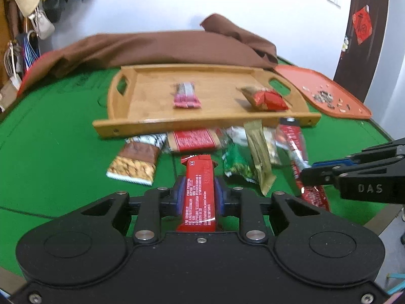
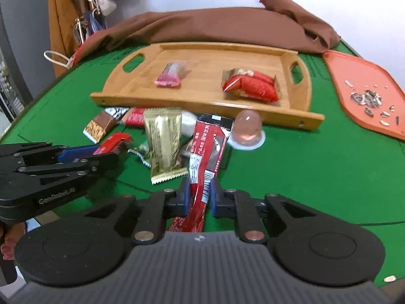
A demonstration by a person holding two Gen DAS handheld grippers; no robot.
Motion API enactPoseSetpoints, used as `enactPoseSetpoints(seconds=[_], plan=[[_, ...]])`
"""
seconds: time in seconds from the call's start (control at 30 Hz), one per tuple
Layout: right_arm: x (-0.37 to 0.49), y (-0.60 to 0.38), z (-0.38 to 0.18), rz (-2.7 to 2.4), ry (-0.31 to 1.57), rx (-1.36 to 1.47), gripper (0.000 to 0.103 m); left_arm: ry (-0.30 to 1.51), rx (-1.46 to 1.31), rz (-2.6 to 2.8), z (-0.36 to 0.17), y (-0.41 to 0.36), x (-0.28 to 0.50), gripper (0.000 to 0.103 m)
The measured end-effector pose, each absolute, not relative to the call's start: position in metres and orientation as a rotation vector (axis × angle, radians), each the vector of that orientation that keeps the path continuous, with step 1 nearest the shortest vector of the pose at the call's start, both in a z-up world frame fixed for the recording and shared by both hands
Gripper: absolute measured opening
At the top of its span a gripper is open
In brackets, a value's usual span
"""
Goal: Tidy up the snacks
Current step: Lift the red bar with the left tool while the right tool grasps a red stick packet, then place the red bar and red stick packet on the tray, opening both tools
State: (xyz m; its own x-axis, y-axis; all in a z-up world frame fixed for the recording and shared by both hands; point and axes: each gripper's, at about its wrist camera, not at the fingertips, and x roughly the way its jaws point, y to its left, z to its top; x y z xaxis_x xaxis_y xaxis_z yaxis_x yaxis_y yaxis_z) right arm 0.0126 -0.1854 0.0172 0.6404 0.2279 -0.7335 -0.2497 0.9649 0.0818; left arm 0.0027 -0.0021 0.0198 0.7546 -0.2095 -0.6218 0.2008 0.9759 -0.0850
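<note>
Both: left gripper [image 1: 199,192] clamps red bar [image 1: 200,195].

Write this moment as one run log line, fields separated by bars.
left gripper: shut on red bar | right gripper: shut on long red packet | wooden tray: two snacks inside | pile: in front of tray

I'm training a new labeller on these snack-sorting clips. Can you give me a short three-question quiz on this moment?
1. True or false: the left gripper is shut on a red bar.
2. How many snacks lie on the wooden tray?
   A. none
   B. two
   C. four
3. Fill in: the right gripper holds a long red ___.

Key
1. True; its blue pads press both sides of the bar.
2. B: a pink packet and a red packet.
3. Sachet.
</note>
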Motion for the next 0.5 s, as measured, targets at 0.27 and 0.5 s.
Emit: enactPoseSetpoints(seconds=[0.27, 0.5], plan=[[0.021, -0.201, 0.041, 0.246, 0.772, 0.012, 0.017, 0.629, -0.016, -0.201, 0.041, 0.007, 0.019, 0.022], [0.045, -0.21, 0.059, 0.231, 0.747, 0.05, 0.016, 0.609, -0.036, -0.198, 0.057, 0.011, 0.043, 0.022]])
